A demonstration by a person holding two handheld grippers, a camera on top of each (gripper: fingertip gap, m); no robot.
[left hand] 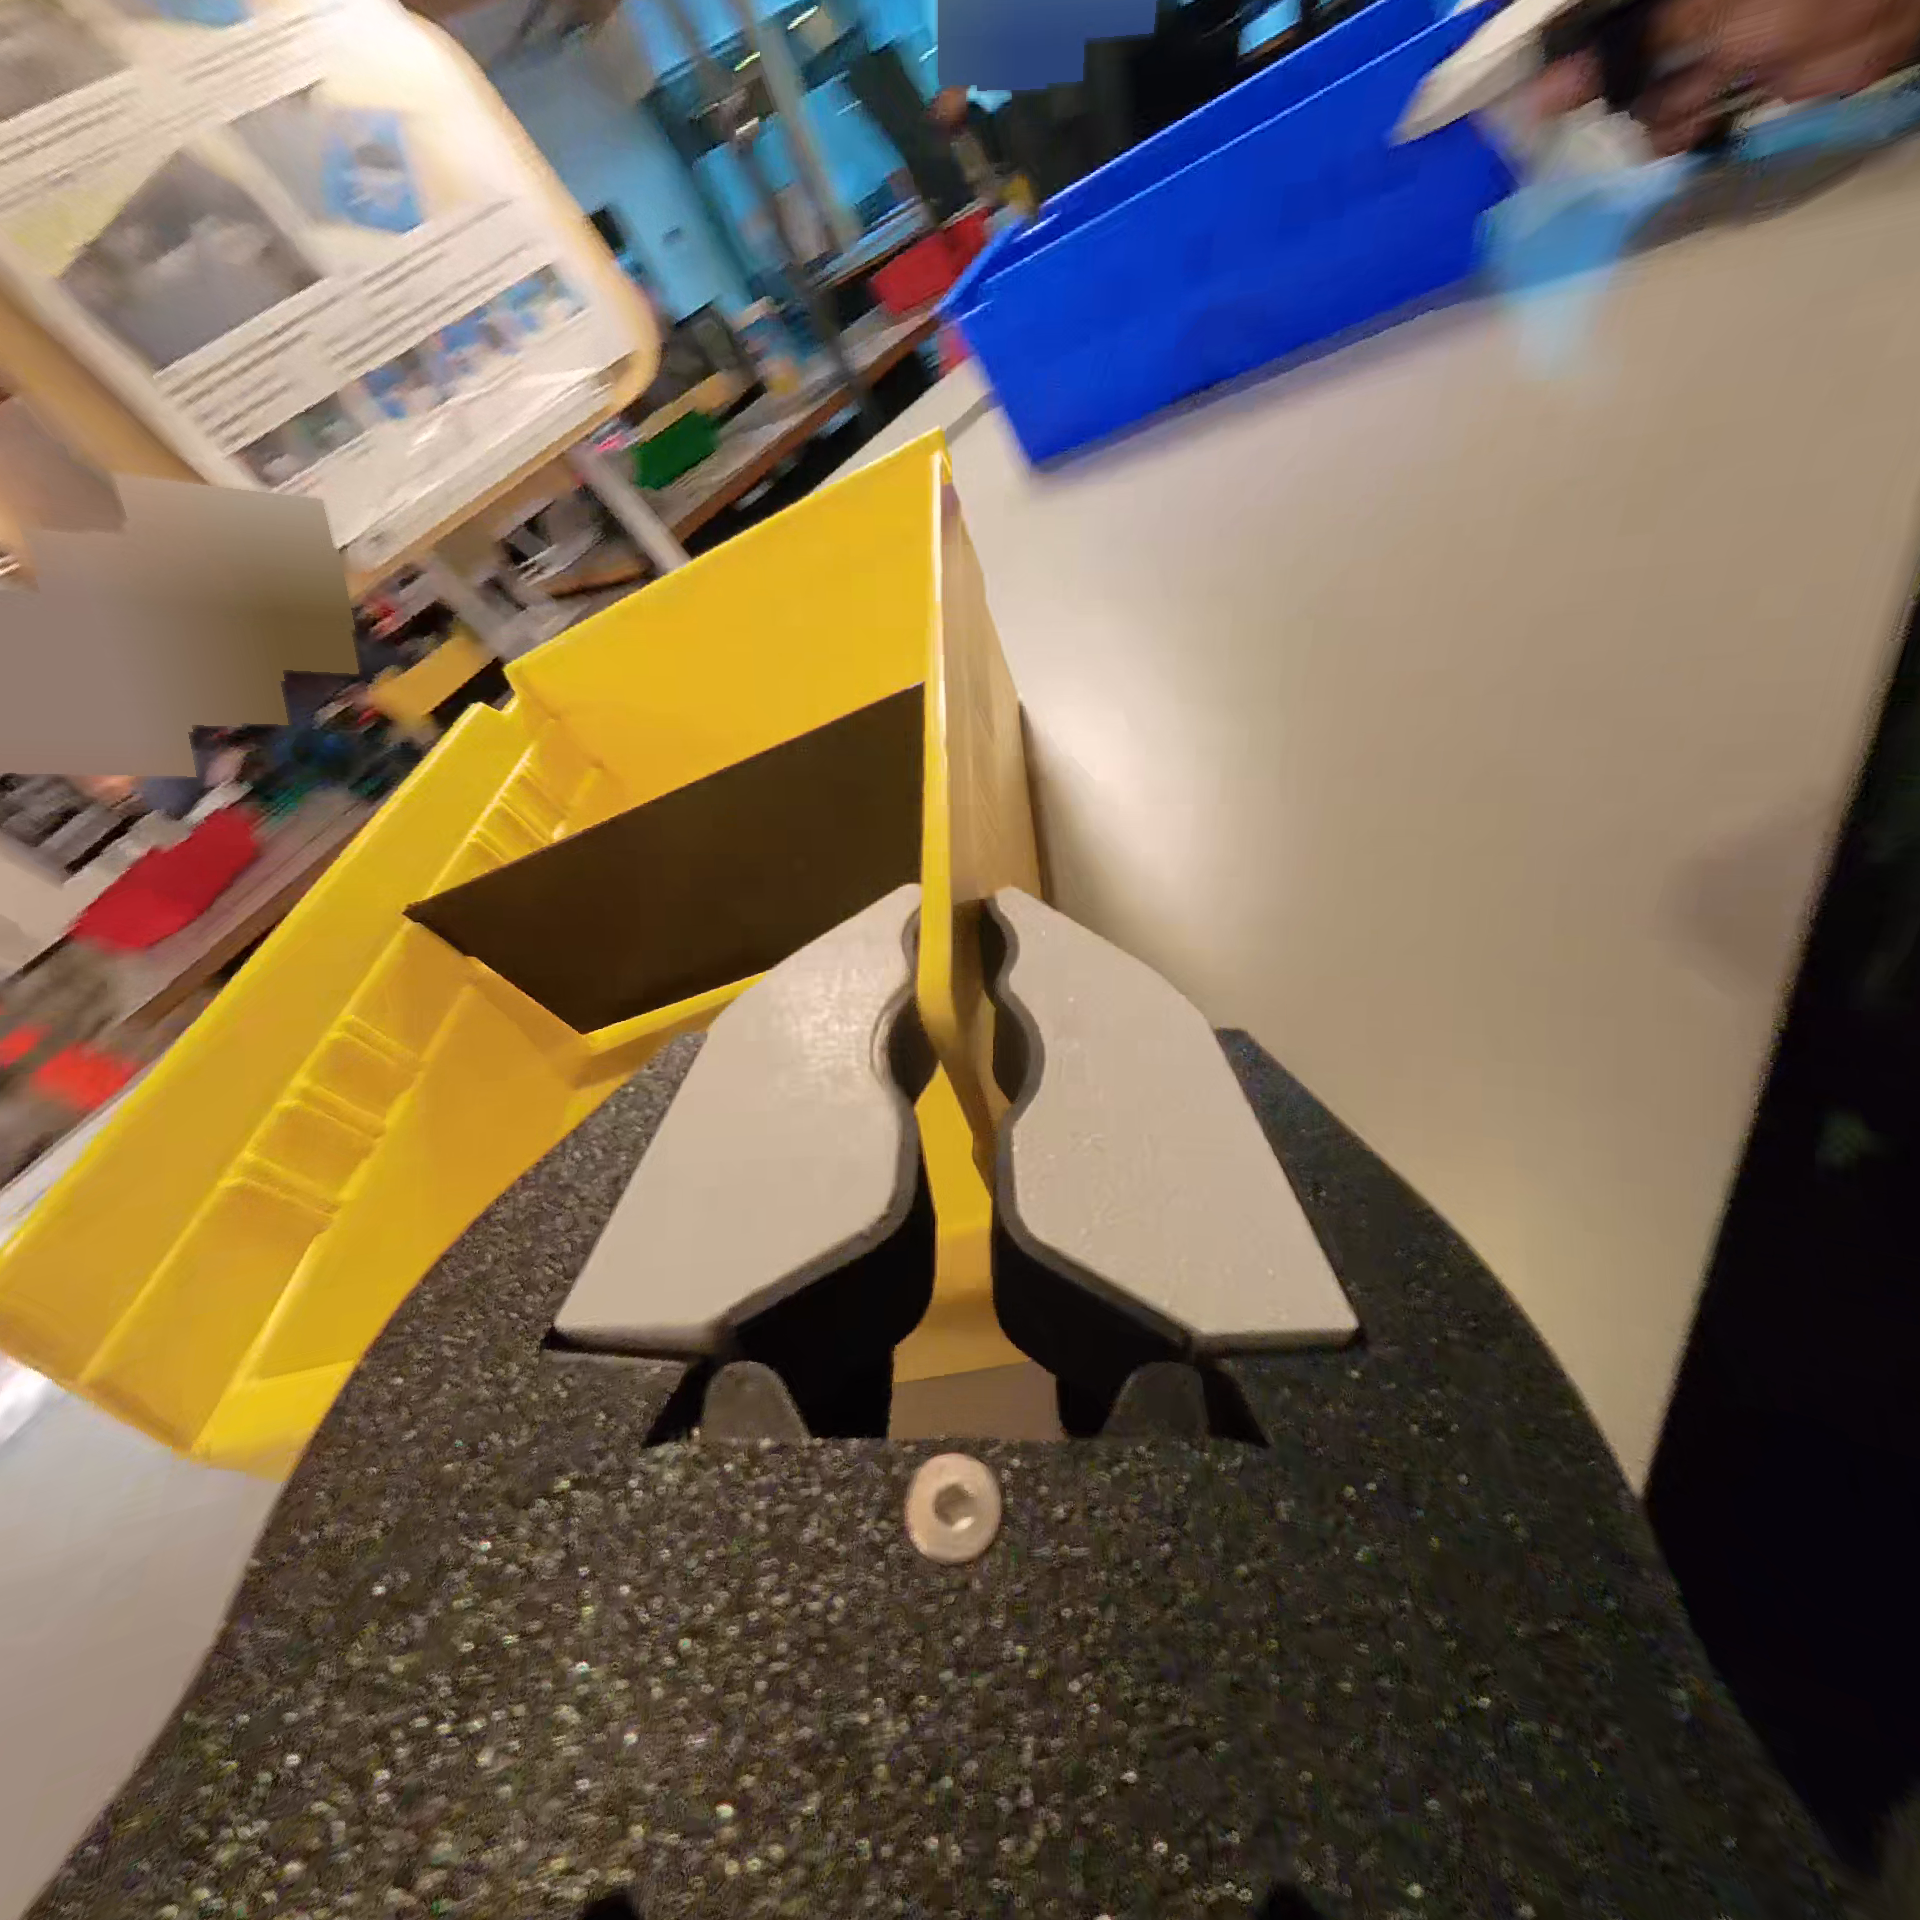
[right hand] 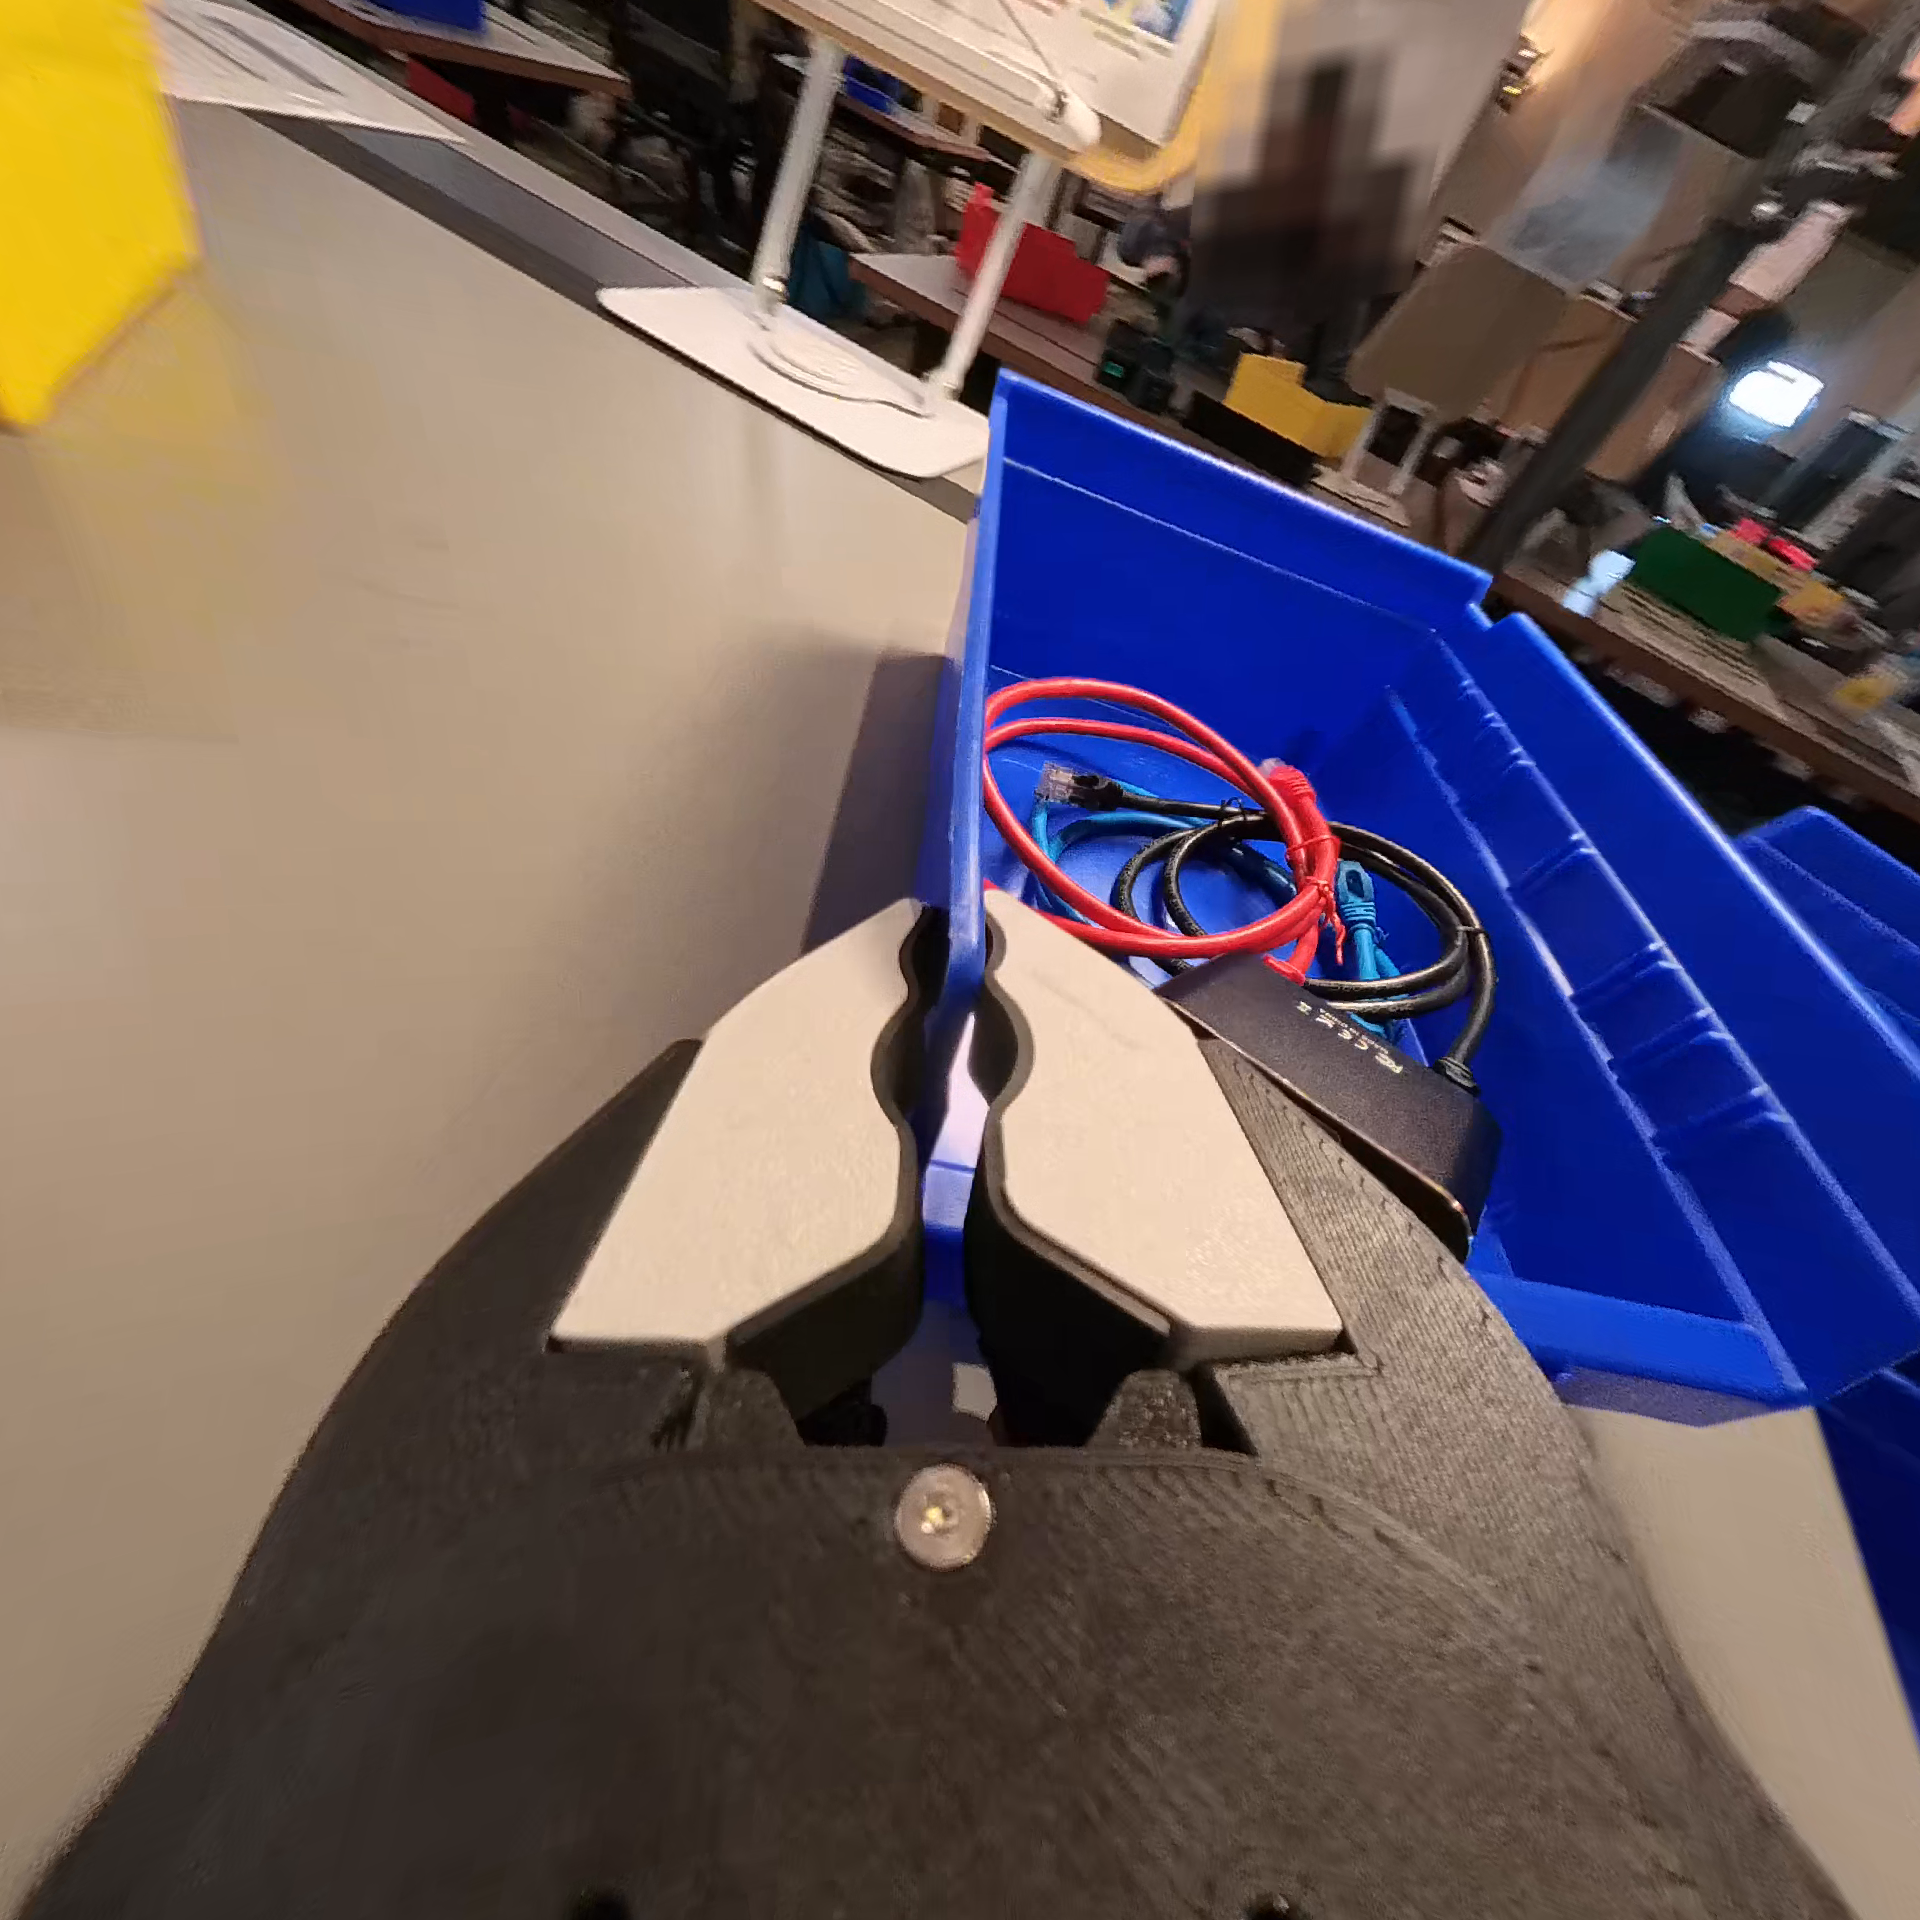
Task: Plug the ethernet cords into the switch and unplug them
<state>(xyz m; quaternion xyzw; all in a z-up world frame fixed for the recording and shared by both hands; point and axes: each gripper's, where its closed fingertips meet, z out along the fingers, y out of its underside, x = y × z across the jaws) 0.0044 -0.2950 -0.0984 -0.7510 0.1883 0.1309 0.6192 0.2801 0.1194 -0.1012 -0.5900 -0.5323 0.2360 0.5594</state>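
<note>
Cords (right hand: 1226,862) lie coiled beside the switch (right hand: 1351,1091) inside the blue bin (right hand: 1299,603), nothing plugged yet. My right gripper (right hand: 961,935) pinches that bin's wall, my left gripper (left hand: 956,925) the yellow bin's (left hand: 727,644) wall, probably to reposition both on the tabletop (left hand: 1403,727).

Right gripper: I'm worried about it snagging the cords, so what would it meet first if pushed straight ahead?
The right gripper is already shut on the blue bin's near wall. Going on, it would probably slide along that wall; the cords and switch lie to its right inside, though depth is unclear.
</note>
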